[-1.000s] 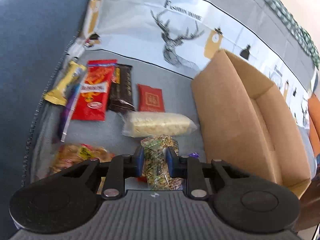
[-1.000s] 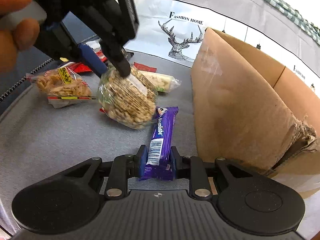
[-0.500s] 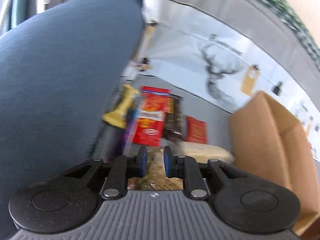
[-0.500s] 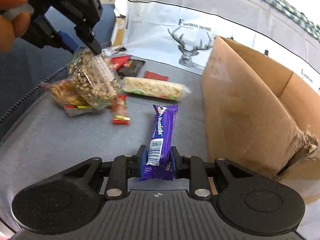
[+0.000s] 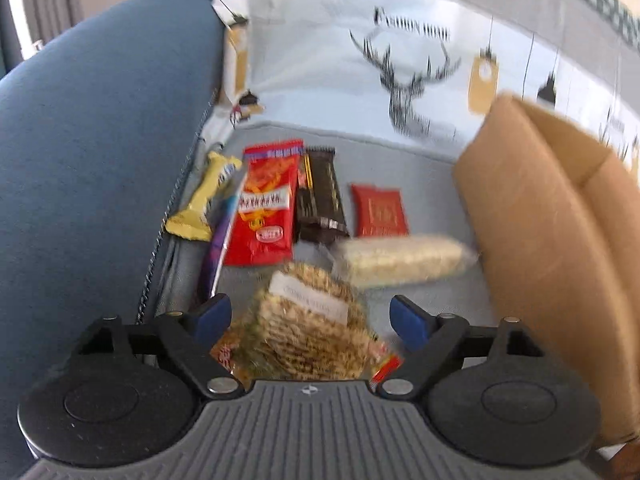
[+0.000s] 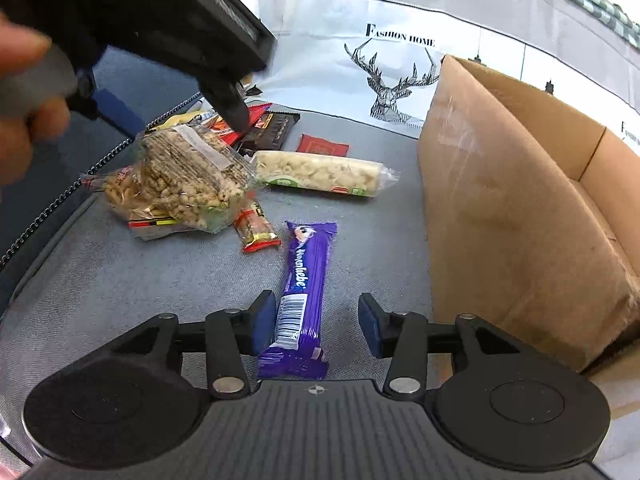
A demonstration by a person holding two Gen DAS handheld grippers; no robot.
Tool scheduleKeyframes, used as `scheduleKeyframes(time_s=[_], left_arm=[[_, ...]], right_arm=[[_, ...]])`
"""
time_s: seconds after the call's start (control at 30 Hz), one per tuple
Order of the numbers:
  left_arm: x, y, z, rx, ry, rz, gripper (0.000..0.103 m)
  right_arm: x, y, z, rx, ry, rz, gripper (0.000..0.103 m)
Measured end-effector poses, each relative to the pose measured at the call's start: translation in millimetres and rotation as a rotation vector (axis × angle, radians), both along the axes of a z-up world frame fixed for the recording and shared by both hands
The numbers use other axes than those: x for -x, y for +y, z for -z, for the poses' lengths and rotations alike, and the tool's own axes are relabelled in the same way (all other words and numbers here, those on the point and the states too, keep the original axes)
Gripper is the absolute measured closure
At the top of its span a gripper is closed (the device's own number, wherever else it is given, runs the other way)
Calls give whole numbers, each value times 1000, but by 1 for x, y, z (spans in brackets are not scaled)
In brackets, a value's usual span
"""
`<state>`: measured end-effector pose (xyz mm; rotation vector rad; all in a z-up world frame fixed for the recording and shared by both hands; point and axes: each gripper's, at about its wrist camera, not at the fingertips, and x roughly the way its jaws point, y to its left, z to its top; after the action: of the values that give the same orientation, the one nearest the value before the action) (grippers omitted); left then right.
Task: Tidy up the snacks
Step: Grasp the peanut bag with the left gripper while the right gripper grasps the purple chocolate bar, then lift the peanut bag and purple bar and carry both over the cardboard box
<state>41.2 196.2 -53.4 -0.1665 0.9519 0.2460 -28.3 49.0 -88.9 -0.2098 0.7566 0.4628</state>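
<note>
My left gripper [image 5: 310, 312] hangs with its jaws opening wide. A clear bag of puffed grain [image 5: 308, 332] lies below and between them, free of the blue pads. In the right wrist view that bag [image 6: 188, 172] rests on a bag of crackers [image 6: 124, 192], under the left gripper's finger [image 6: 230, 100]. My right gripper [image 6: 317, 314] has its jaws opening around a purple chocolate bar [image 6: 306, 280] that lies flat on the grey cushion, and the pads do not press it. An open cardboard box [image 6: 500, 200] stands on the right.
Farther back lie a white cereal bar [image 5: 404, 260], a small red packet [image 5: 380, 212], a dark bar [image 5: 320, 200], a red snack bag [image 5: 266, 208] and a yellow bar [image 5: 204, 200]. A small red-gold snack [image 6: 258, 228] sits by the purple bar. A blue armrest [image 5: 88, 160] borders the left.
The left gripper carried the clear bag leftward, then opened and let it go onto the cracker bag. The right gripper's jaws parted from the purple bar.
</note>
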Motion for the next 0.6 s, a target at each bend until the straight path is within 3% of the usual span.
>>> scheduleKeyframes(time_s=[0.1, 0.17, 0.33, 0.43, 0.47, 0.5, 0.6], left_arm=[[-6, -8, 14, -65, 55, 18, 9], [-8, -12, 20, -98, 75, 32, 2], [-14, -26, 29, -173, 103, 65, 1], [-16, -29, 32, -196, 109, 66, 1], [-17, -29, 32, -198, 108, 64, 1], [-19, -29, 33, -197, 107, 62, 2], [-20, -29, 31, -211, 100, 56, 17]], right_arm=[[-4, 1, 3, 5, 11, -4, 55], [-5, 2, 5, 11, 15, -11, 55], [-6, 6, 6, 35, -6, -37, 56], [-5, 8, 5, 43, -15, -61, 65], [-4, 8, 5, 46, -19, -68, 75], [-3, 9, 5, 51, -25, -68, 79], [-3, 8, 4, 44, -32, -61, 79]])
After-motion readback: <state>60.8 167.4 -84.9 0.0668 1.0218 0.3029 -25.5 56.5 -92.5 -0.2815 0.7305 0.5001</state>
